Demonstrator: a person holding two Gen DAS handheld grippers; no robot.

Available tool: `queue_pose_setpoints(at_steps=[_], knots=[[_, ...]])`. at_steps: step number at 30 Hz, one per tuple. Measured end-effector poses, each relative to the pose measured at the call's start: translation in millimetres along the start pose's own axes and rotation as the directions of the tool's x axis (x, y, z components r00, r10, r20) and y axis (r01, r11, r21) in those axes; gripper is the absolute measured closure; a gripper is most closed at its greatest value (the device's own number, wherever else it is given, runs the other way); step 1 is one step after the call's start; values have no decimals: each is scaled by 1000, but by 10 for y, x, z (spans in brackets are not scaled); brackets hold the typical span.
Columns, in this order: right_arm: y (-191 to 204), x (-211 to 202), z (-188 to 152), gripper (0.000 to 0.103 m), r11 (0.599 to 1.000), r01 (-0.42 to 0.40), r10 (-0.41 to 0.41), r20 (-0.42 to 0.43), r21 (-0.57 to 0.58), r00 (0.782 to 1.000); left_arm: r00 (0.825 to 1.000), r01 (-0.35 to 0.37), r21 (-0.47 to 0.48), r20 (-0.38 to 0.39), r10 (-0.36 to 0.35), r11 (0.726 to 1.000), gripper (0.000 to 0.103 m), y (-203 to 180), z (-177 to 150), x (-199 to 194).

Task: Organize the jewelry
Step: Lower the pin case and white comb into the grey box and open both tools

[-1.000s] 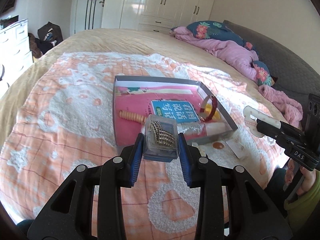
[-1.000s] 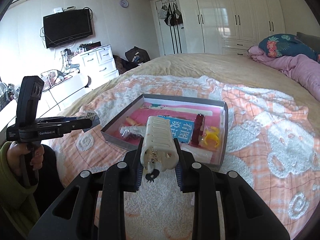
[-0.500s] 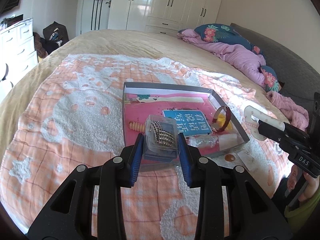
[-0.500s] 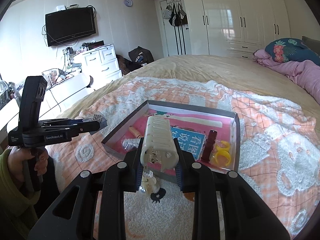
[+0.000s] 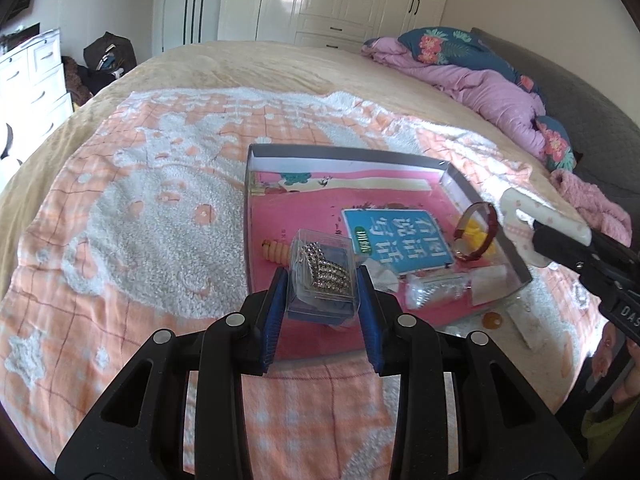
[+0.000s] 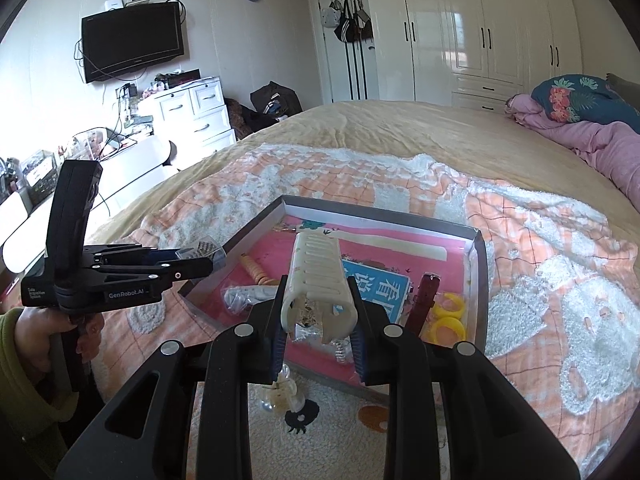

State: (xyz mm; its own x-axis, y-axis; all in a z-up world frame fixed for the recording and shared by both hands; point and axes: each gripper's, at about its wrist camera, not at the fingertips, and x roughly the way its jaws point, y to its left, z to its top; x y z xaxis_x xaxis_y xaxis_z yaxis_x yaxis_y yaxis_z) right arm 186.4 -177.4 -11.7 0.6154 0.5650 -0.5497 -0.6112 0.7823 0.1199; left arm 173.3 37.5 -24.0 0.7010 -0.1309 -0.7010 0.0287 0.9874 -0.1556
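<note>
The left tool [image 5: 322,280] is clamped on a clear box [image 5: 322,276] over the tray's [image 5: 486,196] near edge. The right tool [image 6: 318,322] grips a cream case [image 6: 318,284] above the tray's near rim, and open blanket [image 5: 140,208] lies all round on the bed [image 6: 400,128].

A wide bed [image 6: 400,136] is covered by a beige spread and an orange-and-white blanket [image 5: 132,216]. White wardrobes [image 6: 480,28] line the far wall; a television [image 6: 132,40] is mounted above a white dresser [image 6: 192,116].
</note>
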Motion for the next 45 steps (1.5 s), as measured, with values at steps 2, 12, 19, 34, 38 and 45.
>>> queue_pose_setpoints(at_steps=[2,12,19,34,38,45], knots=[[-27,43,-1,78,1000,8,-8,-9,7,1000,1000,-1,-3,-10,1,1000,77,25,19,57],[-146,298,-17,78,997,77,-75,-44,24,996,999,-21,14,-42,21,1000,77,51,-4,262],[-191,449,-61,78,996,78,-75,-69,47,995,998,-26,26,-64,28,999,77,51,-21,349],[-329,674,-204,78,988,108,-94,-122,110,988,996,-23,46,-86,27,999,77,6,-28,489],[-322,716,-241,77,988,105,-90,-134,113,987,996,-16,53,-90,20,998,77,-15,-33,508],[-299,686,-266,68,989,90,-73,-132,121,989,996,-13,54,-93,18,998,77,-24,-33,513]])
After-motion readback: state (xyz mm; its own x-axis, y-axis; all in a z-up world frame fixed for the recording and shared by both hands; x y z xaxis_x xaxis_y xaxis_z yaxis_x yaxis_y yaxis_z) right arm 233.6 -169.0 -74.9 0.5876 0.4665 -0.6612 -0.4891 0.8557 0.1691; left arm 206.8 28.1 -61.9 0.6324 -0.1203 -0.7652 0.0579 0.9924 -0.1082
